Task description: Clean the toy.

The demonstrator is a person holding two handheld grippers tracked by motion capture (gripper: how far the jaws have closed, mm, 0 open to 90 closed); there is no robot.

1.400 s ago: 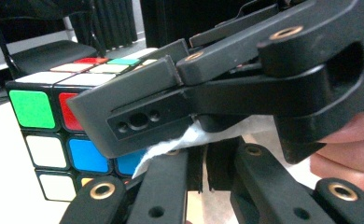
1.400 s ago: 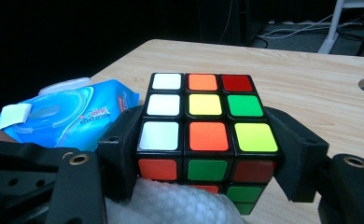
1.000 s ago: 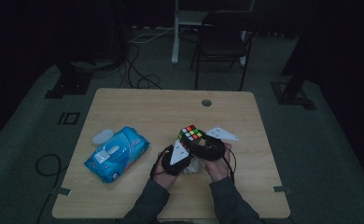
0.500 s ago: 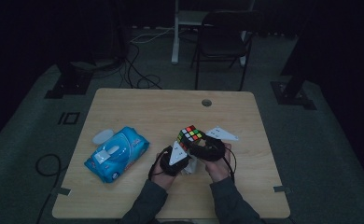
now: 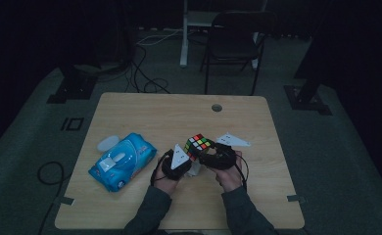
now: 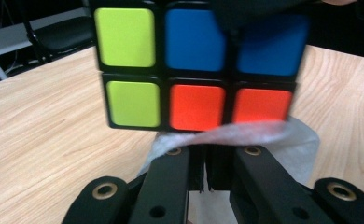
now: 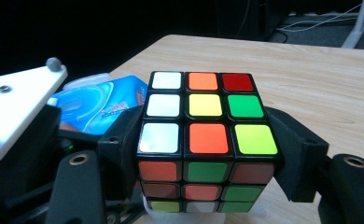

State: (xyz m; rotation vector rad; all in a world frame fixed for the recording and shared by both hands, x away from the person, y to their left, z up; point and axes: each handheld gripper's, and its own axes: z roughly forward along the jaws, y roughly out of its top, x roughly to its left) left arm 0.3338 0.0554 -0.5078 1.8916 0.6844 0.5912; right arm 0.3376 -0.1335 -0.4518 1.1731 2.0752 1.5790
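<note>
A scrambled colour cube (image 7: 207, 140) is clamped by its sides between the black jaws of my right gripper (image 7: 208, 156), a little above the wooden table (image 5: 145, 112). In the high view the cube (image 5: 199, 144) sits between both hands near the table's front middle. My left gripper (image 6: 211, 156) points at the cube's blue, green and orange face (image 6: 194, 70) from below, its jaws nearly together and pinching a white wipe (image 6: 245, 135) that lies against the cube's bottom edge. In the high view the left gripper (image 5: 185, 164) is to the left of the right gripper (image 5: 207, 154).
A blue pack of wet wipes (image 5: 123, 160) lies at the left, with a round white lid (image 5: 107, 143) behind it. A cable hole (image 5: 217, 107) is in the far part of the table. Behind the table stands a black chair (image 5: 233, 44), and cables trail on the floor.
</note>
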